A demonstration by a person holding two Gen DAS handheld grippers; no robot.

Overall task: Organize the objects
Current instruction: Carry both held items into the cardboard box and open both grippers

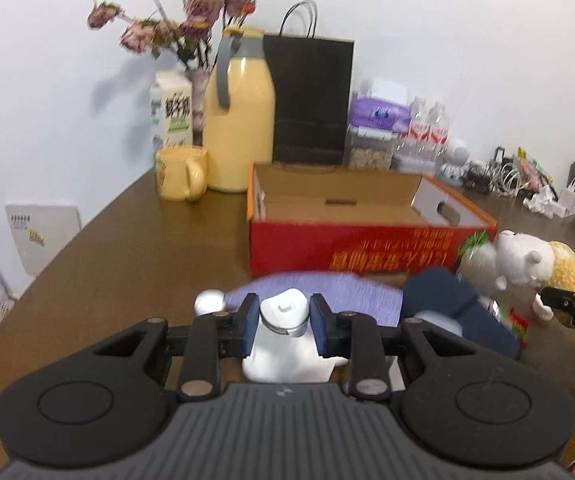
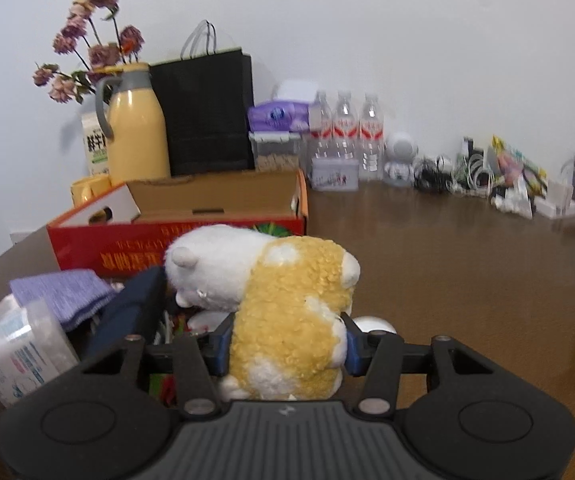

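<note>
Between the blue pads of my left gripper (image 1: 283,322) I pinch a white bottle (image 1: 283,336) just below its flip cap, the bottle upright and its base blurred under the fingers. My right gripper (image 2: 287,348) is pressed onto the yellow-and-white plush toy (image 2: 287,300), both pads sunk into its fleecy body, its white head tipped toward the left. Just beside the toy lie a dark blue pouch (image 2: 127,312), a lilac knitted cloth (image 2: 63,292) and a clear plastic tub with a printed label (image 2: 19,352), all crowded together on the brown table (image 2: 467,260). Behind them stands the open red cardboard box (image 2: 175,216), its flaps up and its brown inside bare as far as I can see. Past the box, against the white wall, stand a yellow mug (image 1: 179,174), a yellow thermos jug (image 1: 239,120), a milk carton (image 1: 171,108), dried flowers (image 1: 175,20), a black paper bag (image 1: 311,96) and water bottles (image 2: 347,136).
</note>
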